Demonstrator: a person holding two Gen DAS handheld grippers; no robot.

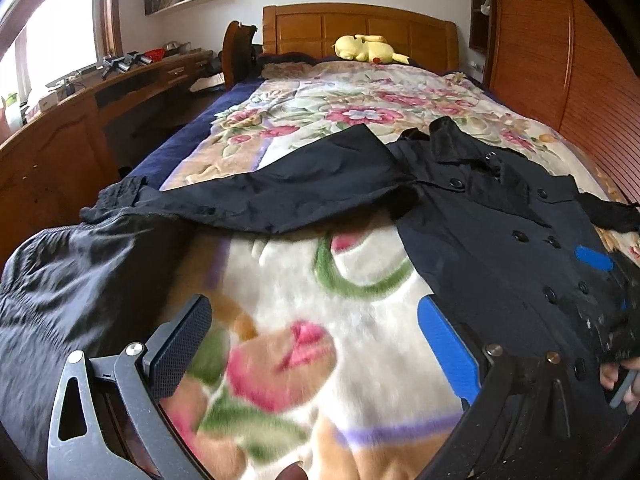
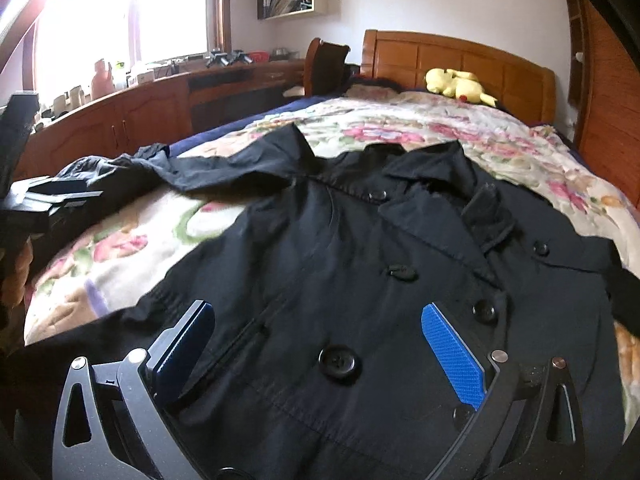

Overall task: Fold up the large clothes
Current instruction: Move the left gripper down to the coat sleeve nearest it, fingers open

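Two grippers are hovering over a black double-breasted coat [image 2: 360, 272] that is lying front-up on a floral blanket [image 1: 304, 272] covering the bed. The left gripper [image 1: 316, 332] is holding its fingers wide apart with nothing between them; only blurred blanket is showing in the gap, and dark coat fabric is bunching at its 9 o'clock. One sleeve [image 1: 256, 196] is stretching across the blanket at 12 o'clock from this gripper, while the buttoned body is lying at 2 o'clock. The right gripper [image 2: 320, 344] is likewise standing fully open and gripping nothing, poised above the coat's front with a large button [image 2: 338, 361] showing between its blue pads [image 2: 452, 356]. A yellow plush toy [image 2: 460, 85] is resting by the wooden headboard [image 1: 360, 28] at 12 o'clock.
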